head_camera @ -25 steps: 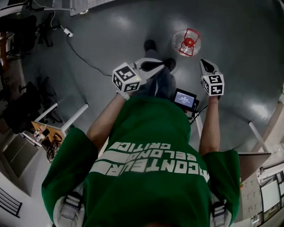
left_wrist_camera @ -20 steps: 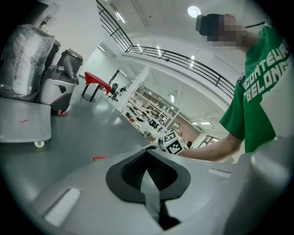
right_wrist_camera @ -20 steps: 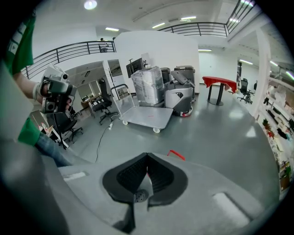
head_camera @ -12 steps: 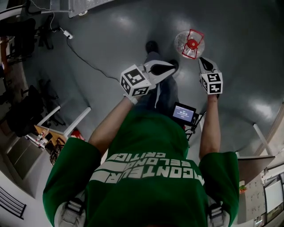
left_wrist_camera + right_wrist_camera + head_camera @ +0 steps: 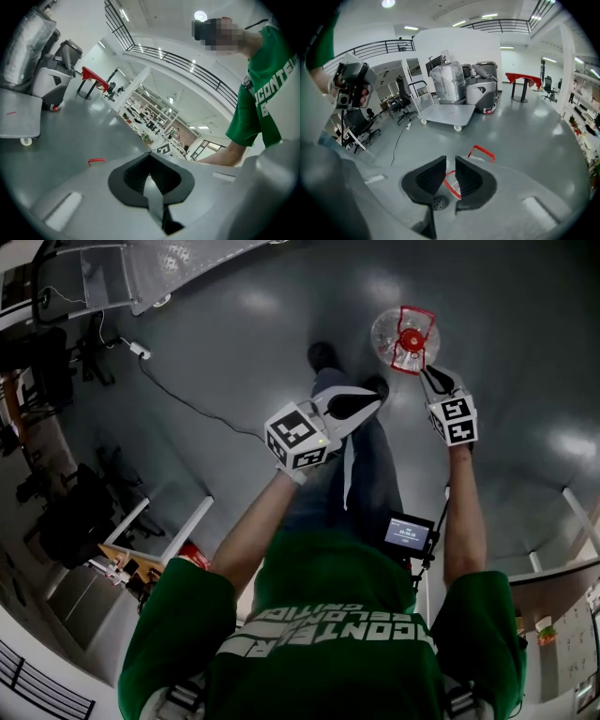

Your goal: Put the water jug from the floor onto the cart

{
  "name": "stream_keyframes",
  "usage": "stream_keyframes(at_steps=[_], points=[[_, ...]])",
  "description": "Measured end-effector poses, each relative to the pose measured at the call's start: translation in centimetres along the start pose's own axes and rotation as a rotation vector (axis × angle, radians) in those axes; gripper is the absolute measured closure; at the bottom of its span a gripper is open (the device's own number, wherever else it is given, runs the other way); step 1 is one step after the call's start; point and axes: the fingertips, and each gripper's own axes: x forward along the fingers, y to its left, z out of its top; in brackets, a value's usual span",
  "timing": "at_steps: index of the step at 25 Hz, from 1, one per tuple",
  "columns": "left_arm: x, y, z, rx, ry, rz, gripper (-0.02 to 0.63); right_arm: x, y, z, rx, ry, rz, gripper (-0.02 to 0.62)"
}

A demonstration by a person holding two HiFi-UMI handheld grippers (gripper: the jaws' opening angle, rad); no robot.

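- Our right gripper has come down and gone farther from us. It was well apart from the water jug, to its right and nearer us. Now its tips reach the jug's red handle.
- Its jaws have just been opening, and a narrow gap now stands between them, with the red handle showing in it.
- Our left gripper has gone down and farther out as well.
- We have bent forward: the small screen, earlier just beside the right gripper, now lies well apart from it, nearer us.
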Motion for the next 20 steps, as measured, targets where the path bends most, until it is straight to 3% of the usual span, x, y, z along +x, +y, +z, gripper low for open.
stream_keyframes(at_steps=[6,13,20], points=[[0.8,1.5,-1.8,-0.048,-0.018,-0.004,0.597,2.5,-1.2,-1.3,0.022,0.024,-0.025,0.520],[1.7,2.5,-3.0,-0.094,-0.027,-0.027,0.597,5.9,-2.2,-2.9,0.042,0.082,-0.068,0.425],[3.7,1.0,-2.4,-0.114,-0.025,-0.113,0.597,8.0,-4.5,-3.9,0.163,0.062,-0.141,0.358]])
